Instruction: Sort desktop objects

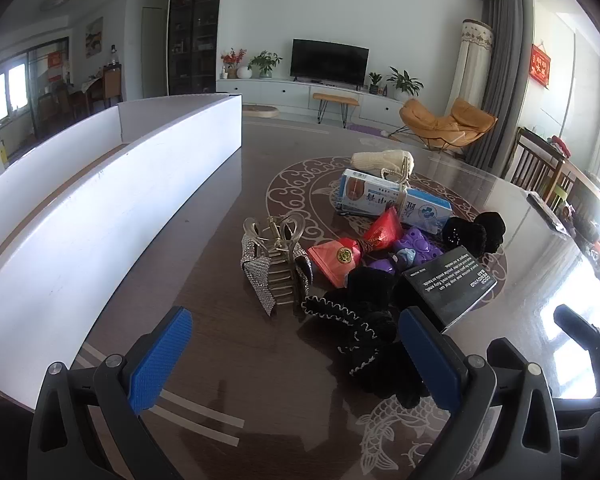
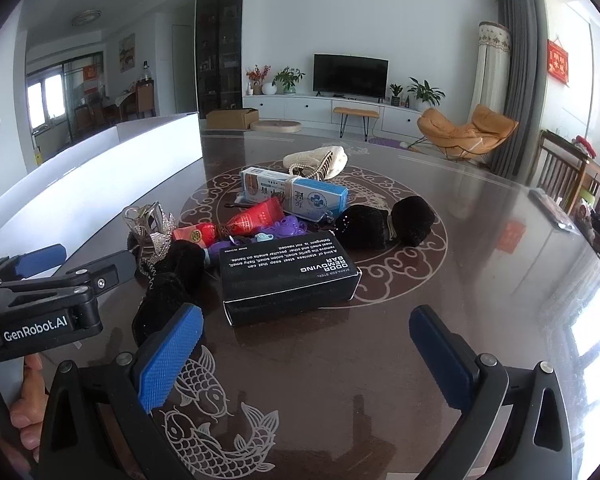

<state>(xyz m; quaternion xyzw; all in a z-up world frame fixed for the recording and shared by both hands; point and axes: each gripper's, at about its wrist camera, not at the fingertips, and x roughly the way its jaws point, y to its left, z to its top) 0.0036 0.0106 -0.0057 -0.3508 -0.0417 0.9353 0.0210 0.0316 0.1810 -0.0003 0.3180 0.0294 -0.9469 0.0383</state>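
Both sets of fingers spread wide, nothing held. Black box [image 2: 290, 280] sits dead ahead of right gripper [image 2: 304, 360], long axis crosswise. Left gripper [image 1: 296, 360] faces the black scrunchie [image 1: 364, 320] beside that box.

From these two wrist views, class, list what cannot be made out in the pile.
- Purple plastic toy: right view, half hidden behind black soap box.
- White divided tray: left view, cut off by edge, compartments unseen.
- Blue-white carton text: too small, upside down.
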